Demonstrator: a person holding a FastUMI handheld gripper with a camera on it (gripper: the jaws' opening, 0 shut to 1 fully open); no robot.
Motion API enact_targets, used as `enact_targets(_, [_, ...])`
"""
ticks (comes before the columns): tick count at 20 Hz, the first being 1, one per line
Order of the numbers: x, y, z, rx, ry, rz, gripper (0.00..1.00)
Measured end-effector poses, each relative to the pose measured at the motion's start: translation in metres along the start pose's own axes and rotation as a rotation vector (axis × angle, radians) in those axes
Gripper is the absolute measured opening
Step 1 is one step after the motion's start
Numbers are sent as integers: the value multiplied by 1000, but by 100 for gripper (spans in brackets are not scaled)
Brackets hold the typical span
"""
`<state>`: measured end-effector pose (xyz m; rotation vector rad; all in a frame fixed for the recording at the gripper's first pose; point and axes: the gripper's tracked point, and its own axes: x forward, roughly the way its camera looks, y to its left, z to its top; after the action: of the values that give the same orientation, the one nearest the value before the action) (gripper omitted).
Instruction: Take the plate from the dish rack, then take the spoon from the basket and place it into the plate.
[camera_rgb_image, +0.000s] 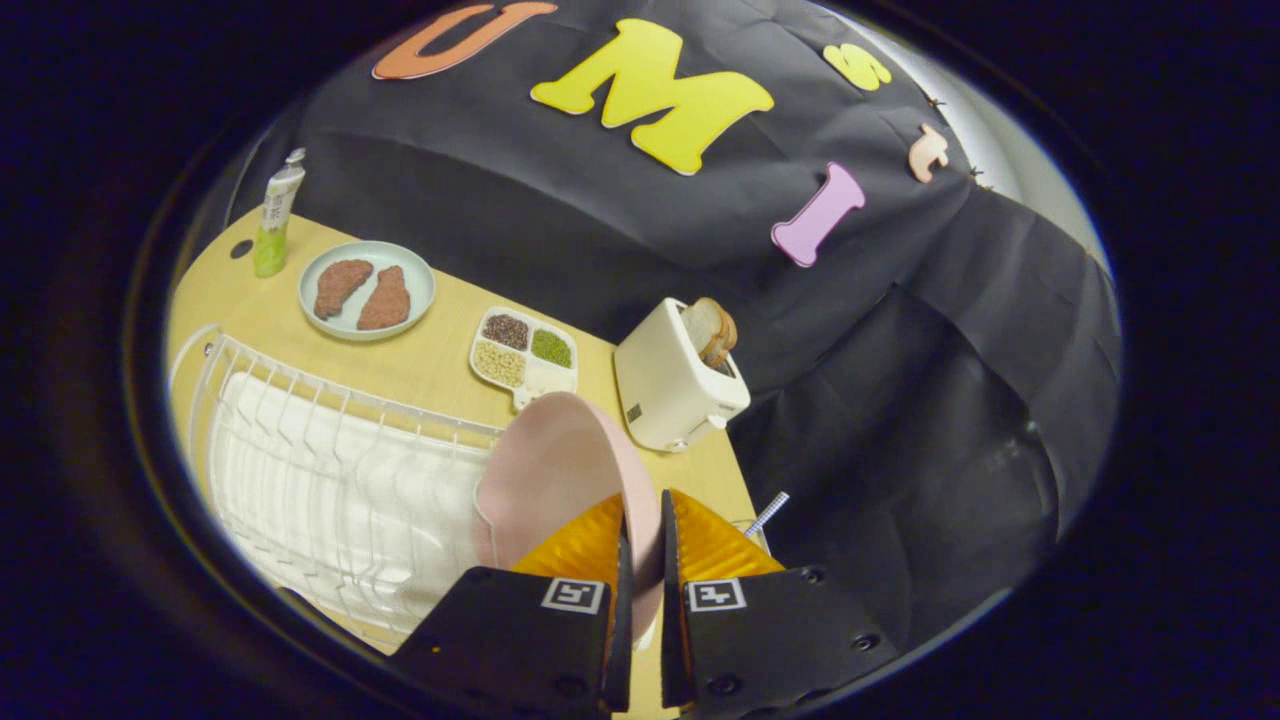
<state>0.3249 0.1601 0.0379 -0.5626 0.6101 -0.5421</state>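
Gripper view: the gripper has its jaws narrow, clamped on the rim of the pink plate, apparently lifted just beside the white rack. Beyond on the bench stand a toaster, a divided tray and a dish.

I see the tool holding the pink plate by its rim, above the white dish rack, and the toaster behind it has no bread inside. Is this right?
Not quite: the toaster does have bread standing in its slot, as the gripper view shows. The rest holds: the tool is shut on the rim of the pink plate, above the white dish rack.
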Motion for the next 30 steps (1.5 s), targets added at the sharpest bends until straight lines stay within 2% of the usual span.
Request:
enact_targets(4, [-11, 1, -1, -32, -47, -62, 17])
enact_targets(8, [-24, -26, 2, -12, -99, -105, 17])
enact_targets(10, [-31, -40, -3, 10, -111, -96, 17])
enact_targets(16, [-81, -80, -47, 166, -177, 141, 17])
enact_targets(20, [-113, -84, -112, 259, -213, 389, 17])
enact_targets(22, [-114, -84, -152, 318, -215, 453, 17])
enact_targets(25, [-111, -52, -214, 350, -177, 575, 17])
enact_targets(30, [-85, -27, -267, 425, -97, 629, 17])
